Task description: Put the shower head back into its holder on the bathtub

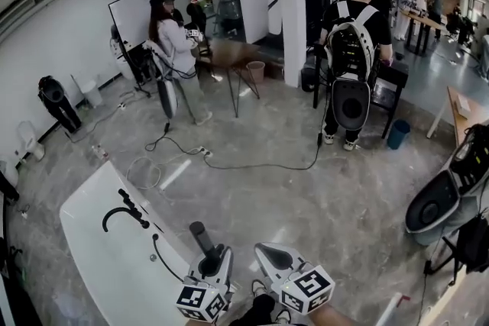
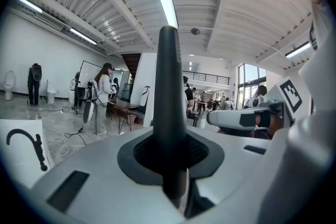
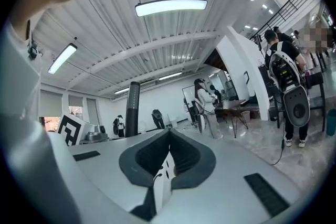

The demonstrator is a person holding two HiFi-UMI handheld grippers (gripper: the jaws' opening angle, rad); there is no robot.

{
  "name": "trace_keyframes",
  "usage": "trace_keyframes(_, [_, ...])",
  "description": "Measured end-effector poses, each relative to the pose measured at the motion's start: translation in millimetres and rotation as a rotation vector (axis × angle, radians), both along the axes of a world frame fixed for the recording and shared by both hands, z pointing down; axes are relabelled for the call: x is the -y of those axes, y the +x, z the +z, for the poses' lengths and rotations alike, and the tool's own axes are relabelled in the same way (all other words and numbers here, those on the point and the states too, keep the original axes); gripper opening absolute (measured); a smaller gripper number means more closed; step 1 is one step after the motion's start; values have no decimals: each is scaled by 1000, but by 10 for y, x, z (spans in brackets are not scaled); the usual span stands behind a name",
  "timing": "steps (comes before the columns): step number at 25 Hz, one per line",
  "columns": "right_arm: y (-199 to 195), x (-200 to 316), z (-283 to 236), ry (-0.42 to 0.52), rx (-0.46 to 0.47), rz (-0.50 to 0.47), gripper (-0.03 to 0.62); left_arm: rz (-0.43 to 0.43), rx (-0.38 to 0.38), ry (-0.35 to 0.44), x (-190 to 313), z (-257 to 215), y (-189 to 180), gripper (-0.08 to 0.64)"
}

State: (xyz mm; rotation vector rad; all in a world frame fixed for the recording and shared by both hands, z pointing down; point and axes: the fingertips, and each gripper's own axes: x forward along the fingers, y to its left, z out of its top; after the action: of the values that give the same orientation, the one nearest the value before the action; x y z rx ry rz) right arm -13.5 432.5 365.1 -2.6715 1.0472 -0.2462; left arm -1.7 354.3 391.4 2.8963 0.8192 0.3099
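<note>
The left gripper (image 1: 212, 265) pinches the upright shower head (image 2: 169, 92) just right of the tub (image 1: 84, 204). The right gripper (image 1: 269, 252), farther right, has its jaws pressed together on nothing.

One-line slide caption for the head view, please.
Left tool grips the black shower head by the white bathtub; right tool shut, empty.

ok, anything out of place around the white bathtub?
Yes: the black cylindrical shower head is off the white bathtub. It is clamped upright in the left gripper, with its thin black hose trailing across the tub. The right gripper is shut and empty.
</note>
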Motion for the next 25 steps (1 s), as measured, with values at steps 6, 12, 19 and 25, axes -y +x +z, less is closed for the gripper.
trace_keyframes(6, [687, 414, -158, -21, -40, -68, 14, -47, -31, -13, 342, -106, 640, 71])
trace_keyframes(12, [1225, 798, -260, -22, -70, -143, 14, -109, -48, -8, 684, -211, 1115, 71])
trace_keyframes(19, [1553, 1412, -330, -20, -82, -276, 14, -209, -58, 18, 1158, -323, 1341, 71])
trace_keyframes(25, [1746, 1841, -289, -18, -69, -409, 14, -328, -35, 21, 1525, -283, 1462, 71])
